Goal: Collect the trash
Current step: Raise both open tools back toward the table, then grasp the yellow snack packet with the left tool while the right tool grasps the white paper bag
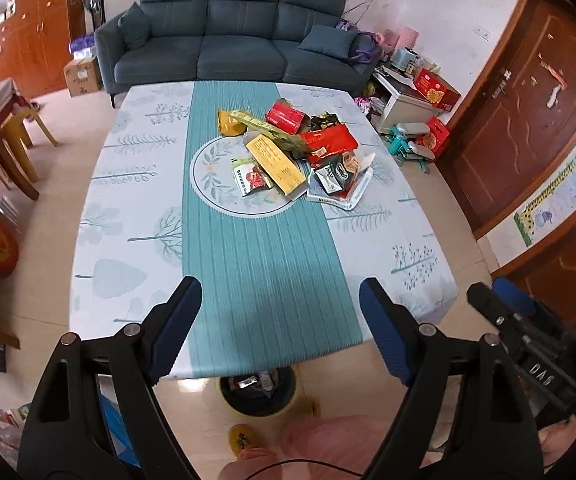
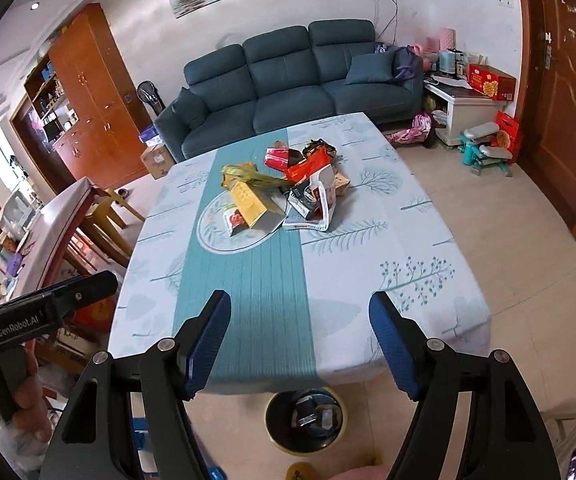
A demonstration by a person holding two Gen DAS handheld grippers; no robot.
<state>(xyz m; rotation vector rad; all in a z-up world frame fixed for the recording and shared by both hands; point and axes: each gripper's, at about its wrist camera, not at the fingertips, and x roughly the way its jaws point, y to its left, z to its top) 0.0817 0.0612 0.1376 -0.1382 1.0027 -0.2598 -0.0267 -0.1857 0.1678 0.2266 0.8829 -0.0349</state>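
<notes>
Both my left gripper [image 1: 280,312] and right gripper [image 2: 300,328] hover spread wide and empty, lined up toward the heaped colourful wrappers [image 1: 296,148] on the table [image 1: 136,184], with the round black bin [image 2: 307,420] waiting below.

Table [image 1: 136,208] in leaf-print cloth, heaped wrappers [image 1: 300,152] (mid-table), round placemat [image 1: 212,176]

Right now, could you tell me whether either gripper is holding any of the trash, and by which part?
Nothing is held. The left gripper and right gripper are both open and empty, short of the trash pile.
</notes>
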